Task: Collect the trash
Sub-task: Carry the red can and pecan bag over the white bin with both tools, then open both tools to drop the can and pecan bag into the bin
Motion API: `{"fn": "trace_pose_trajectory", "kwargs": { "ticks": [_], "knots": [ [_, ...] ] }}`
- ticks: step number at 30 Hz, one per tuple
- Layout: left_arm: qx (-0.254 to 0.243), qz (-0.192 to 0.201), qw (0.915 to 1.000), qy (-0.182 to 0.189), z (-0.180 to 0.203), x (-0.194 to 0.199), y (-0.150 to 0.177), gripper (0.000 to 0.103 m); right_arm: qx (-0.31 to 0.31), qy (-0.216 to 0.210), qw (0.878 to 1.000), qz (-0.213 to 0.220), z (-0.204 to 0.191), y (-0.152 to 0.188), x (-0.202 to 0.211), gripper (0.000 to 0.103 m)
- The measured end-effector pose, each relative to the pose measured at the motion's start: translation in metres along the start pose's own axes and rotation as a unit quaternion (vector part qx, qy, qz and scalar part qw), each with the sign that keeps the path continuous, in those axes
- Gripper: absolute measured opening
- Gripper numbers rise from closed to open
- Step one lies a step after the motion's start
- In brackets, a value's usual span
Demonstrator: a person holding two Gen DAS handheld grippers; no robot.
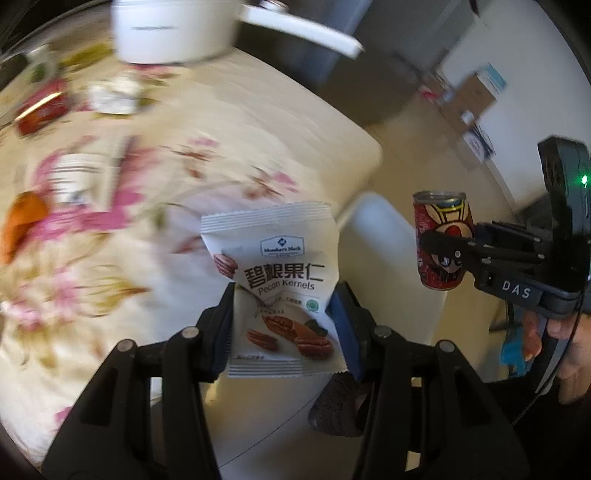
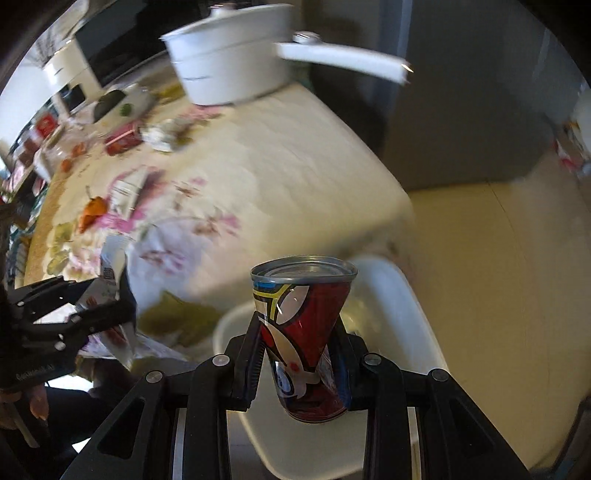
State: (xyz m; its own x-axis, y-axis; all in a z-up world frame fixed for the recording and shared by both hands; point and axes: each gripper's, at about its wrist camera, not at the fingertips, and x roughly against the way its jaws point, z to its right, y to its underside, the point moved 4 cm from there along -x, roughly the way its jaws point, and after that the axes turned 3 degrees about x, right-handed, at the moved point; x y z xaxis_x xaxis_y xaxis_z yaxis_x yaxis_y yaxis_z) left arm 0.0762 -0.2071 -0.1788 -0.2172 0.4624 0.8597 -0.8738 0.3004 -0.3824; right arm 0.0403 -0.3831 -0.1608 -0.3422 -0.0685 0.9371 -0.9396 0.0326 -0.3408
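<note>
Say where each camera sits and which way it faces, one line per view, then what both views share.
Left wrist: on the left gripper, looking down along its fingers at the pecan packet it grips over the table; the right gripper, with the hand holding it, shows at right.
Right wrist: on the right gripper, looking down at the dented can it clamps above a white bin; the left gripper shows at left.
Shared: table, white pot, bin, packet, can.

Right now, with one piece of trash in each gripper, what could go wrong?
1. The left gripper pinches only the lower part of the pecan packet; the flat packet could slip out.
2. The right gripper squeezes the dented can low down; the can could tip or leak.
</note>
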Motion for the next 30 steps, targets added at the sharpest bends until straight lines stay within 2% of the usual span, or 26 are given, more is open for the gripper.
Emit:
{"fn": "trace_pose_trajectory", "kwargs": {
  "ticks": [6, 11, 13, 16, 22, 30],
  "knots": [
    [-0.049, -0.031, 0.9983, 0.008, 0.044, -0.041, 0.005, 0.051, -0.023, 0.009, 0.999, -0.025, 0.038, 0.026, -0.009, 0.033],
    [-0.071, -0.046, 0.9963, 0.013, 0.062, -0.062, 0.006, 0.051, -0.041, 0.013, 0.998, -0.035, 0.059, 0.037, -0.013, 0.033],
    [-0.078, -0.065, 0.9948, 0.01, 0.064, -0.069, 0.005, 0.063, -0.046, 0.014, 0.998, -0.039, 0.066, 0.042, -0.014, 0.033],
    [-0.076, -0.068, 0.9947, -0.003, 0.063, -0.068, 0.003, 0.08, -0.05, 0.015, 0.997, -0.048, 0.074, 0.05, -0.019, 0.033],
    [-0.049, -0.042, 0.9979, 0.004, 0.048, -0.042, -0.011, 0.082, -0.062, 0.004, 0.995, -0.078, 0.08, 0.058, -0.038, 0.033],
    [-0.011, -0.022, 0.9996, -0.012, 0.006, -0.019, -0.01, 0.082, -0.051, 0.017, 0.987, -0.152, 0.072, 0.067, -0.08, 0.033]
  ]
}}
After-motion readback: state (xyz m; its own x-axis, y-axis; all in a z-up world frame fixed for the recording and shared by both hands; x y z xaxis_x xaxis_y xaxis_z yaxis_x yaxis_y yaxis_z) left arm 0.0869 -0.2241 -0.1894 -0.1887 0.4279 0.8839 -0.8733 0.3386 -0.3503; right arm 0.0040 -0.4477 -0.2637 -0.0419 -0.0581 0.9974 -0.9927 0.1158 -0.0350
